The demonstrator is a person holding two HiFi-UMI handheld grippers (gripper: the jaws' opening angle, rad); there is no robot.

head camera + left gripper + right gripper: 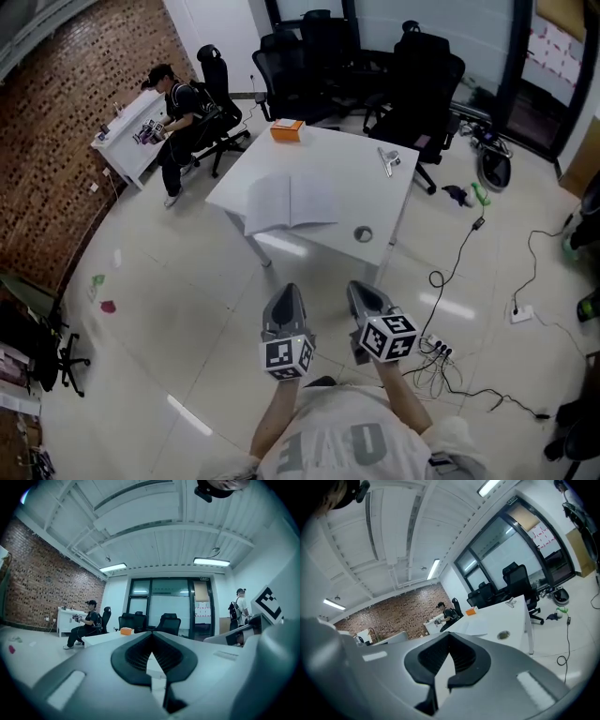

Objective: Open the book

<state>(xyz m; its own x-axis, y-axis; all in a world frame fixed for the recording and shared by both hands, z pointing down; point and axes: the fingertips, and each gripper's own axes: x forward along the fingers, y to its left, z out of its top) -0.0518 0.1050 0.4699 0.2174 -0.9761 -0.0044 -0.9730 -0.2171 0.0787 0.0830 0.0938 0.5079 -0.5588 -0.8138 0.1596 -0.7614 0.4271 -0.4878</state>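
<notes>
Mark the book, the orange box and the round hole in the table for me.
book [270,202]: head view, on its left-hand page.
orange box [287,130]: head view, top face.
round hole [363,233]: head view, its centre.

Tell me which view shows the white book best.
Head view: the open white paper book lies fully visible on the square white table. The right gripper view catches it edge-on, a thin sliver; the left gripper view shows only the table's edge.
</notes>
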